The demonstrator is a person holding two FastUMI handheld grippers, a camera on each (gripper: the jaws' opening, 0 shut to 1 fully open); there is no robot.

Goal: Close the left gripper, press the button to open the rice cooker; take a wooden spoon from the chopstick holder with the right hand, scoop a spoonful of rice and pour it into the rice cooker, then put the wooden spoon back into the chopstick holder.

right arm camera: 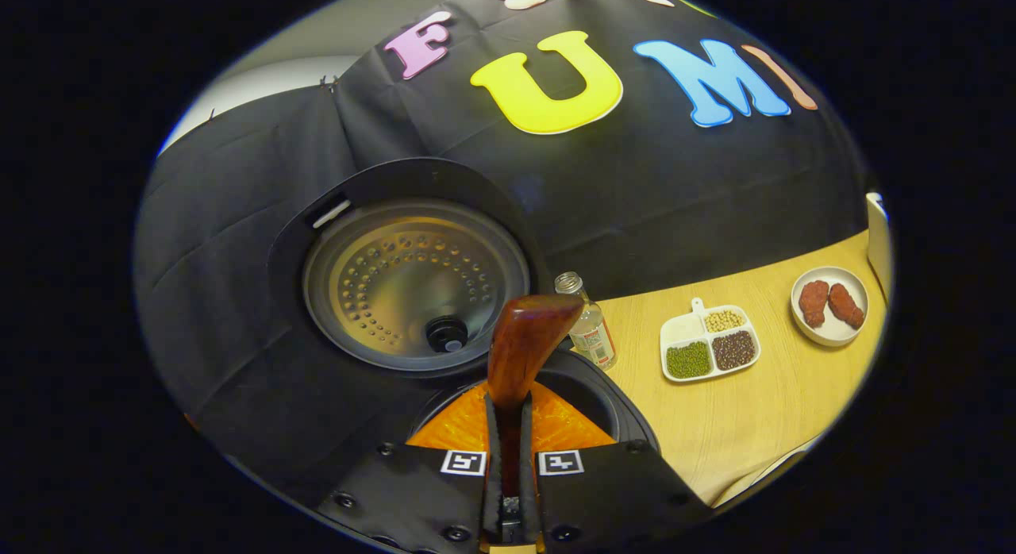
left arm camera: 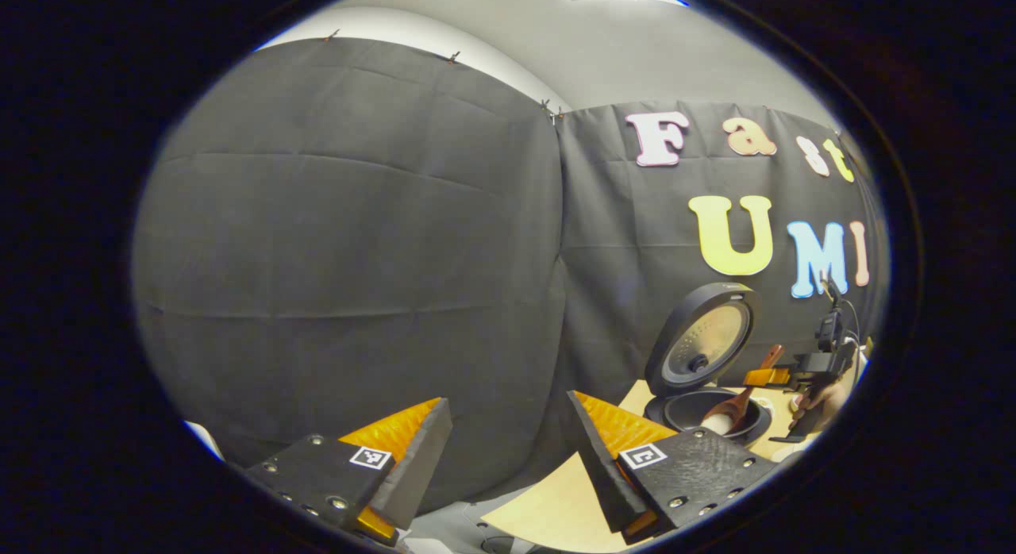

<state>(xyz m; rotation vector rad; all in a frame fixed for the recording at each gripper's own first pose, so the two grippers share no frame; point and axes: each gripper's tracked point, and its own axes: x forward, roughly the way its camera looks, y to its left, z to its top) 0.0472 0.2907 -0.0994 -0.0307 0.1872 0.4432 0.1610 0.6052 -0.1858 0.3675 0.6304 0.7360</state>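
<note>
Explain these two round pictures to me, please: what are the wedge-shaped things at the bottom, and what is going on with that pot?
There is no robot: a person holds a two-finger gripper in each hand, and a fisheye camera rides on each. In the left gripper view, the left gripper is open and holds nothing; far off is the open rice cooker and the right gripper. In the right gripper view, that right gripper is shut on a wooden spoon, held over the cooker's pot, under the raised lid. On the table stand a small bottle, a divided dish of beans and grains and a bowl of reddish pieces.
</note>
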